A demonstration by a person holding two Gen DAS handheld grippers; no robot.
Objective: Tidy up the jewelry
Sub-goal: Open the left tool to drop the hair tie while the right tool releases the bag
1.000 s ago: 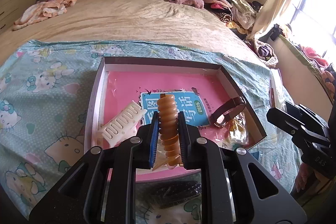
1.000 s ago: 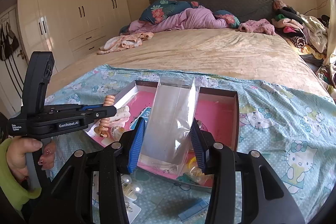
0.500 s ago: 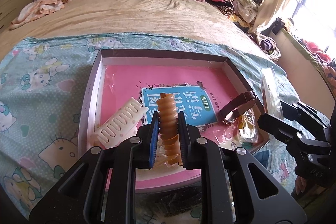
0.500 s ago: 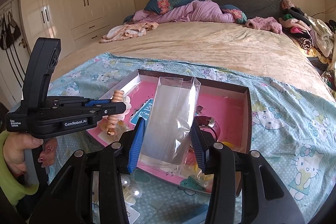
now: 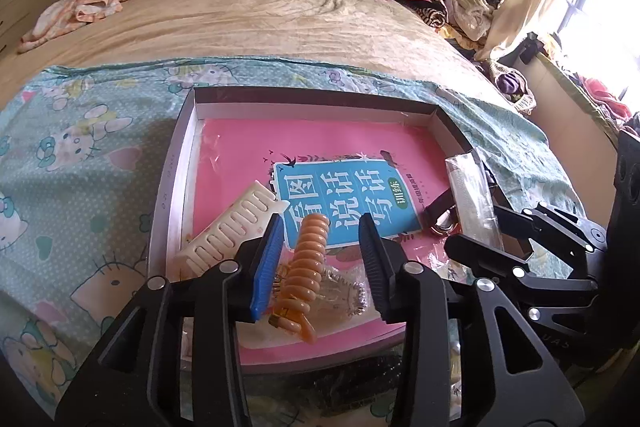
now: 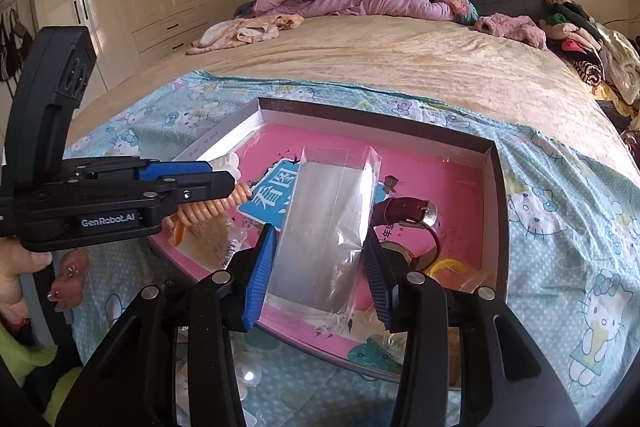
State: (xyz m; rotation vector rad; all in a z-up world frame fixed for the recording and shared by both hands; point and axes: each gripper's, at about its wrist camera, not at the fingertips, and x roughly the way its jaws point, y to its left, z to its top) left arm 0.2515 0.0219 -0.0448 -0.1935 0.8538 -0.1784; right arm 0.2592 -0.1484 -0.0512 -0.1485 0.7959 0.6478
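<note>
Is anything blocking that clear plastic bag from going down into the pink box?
Nothing visible blocks it. The right claw holds the clear bag over the box; under it lie a blue booklet and a dark red strap.

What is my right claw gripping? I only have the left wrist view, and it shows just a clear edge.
Observer: The right claw is shut on a clear plastic bag, which is held upright over the box.
Operator: Anything hidden behind that claw?
Observer: A yellow item lies in the box corner beside the watch.
Operator: Is my left claw visible there?
Observer: Yes, the left claw shows side-on, its jaws opening around the orange spiral hair tie. A hand holds its handle.
</note>
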